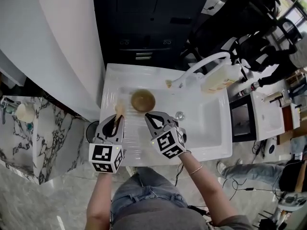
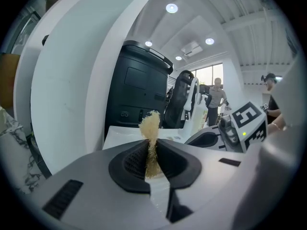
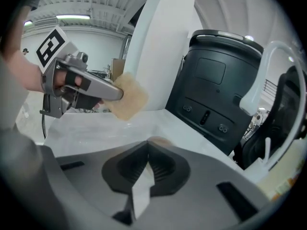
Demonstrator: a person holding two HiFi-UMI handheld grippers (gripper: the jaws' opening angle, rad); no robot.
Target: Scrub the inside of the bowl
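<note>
Bright, even light here; ceiling spots (image 2: 171,7) glow above the left gripper (image 2: 151,150), fisheye corners bend and go black, and the bowl (image 1: 143,100) just ahead looks softly blurred.

The right gripper (image 3: 147,143) has its jaws together with nothing between them. Just beyond it peeks a brown sliver of the bowl (image 3: 158,139). Up and left of it, the left gripper (image 3: 120,95) pinches a tan scrub pad (image 3: 128,98) (edges frayed); a black cabinet (image 3: 216,95) stands behind to its right.
</note>
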